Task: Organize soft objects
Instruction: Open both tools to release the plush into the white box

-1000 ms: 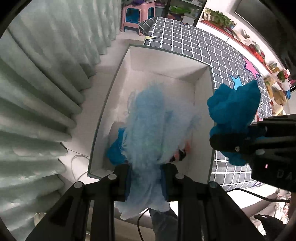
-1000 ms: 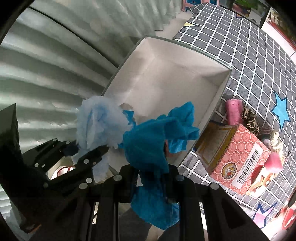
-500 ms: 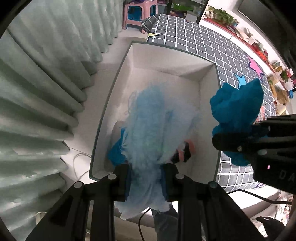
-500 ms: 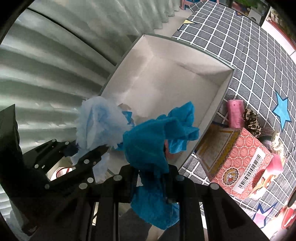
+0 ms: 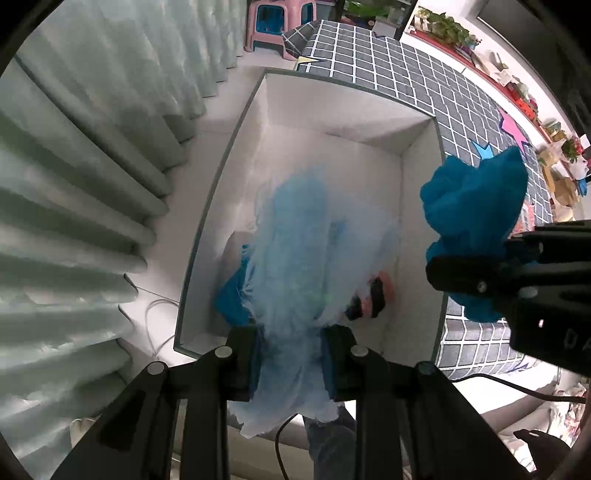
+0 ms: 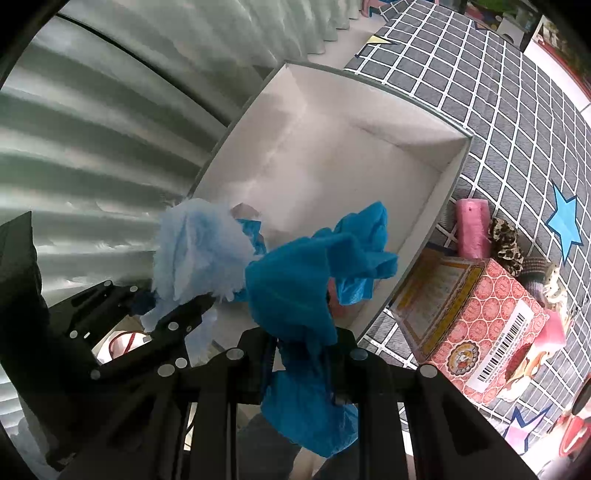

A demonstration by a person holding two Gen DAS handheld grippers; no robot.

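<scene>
My left gripper (image 5: 291,354) is shut on a pale blue fluffy cloth (image 5: 306,266) and hangs straight down over the near end of a white open box (image 5: 332,110). In the right wrist view that cloth (image 6: 199,247) and the left gripper (image 6: 177,314) sit at the left. My right gripper (image 6: 301,354) is shut on a deep blue cloth (image 6: 295,288), held above the box's right near corner. The same blue cloth (image 5: 476,206) shows at the right of the left wrist view. On the box floor (image 6: 332,158) lie a bright blue soft item (image 5: 232,299) and a pink and black one (image 5: 376,295).
Pale green curtains (image 5: 74,184) hang close to the left of the box. A grey checked mat (image 6: 517,110) with star stickers lies to the right. On it rest a red patterned carton (image 6: 480,325), a pink roll (image 6: 472,225) and a leopard-print scrunchie (image 6: 506,240). A pink stool (image 5: 280,26) stands far back.
In the left wrist view the box has slid slightly down and right; both cloths stay gripped. The right wrist view is nearly the same.
</scene>
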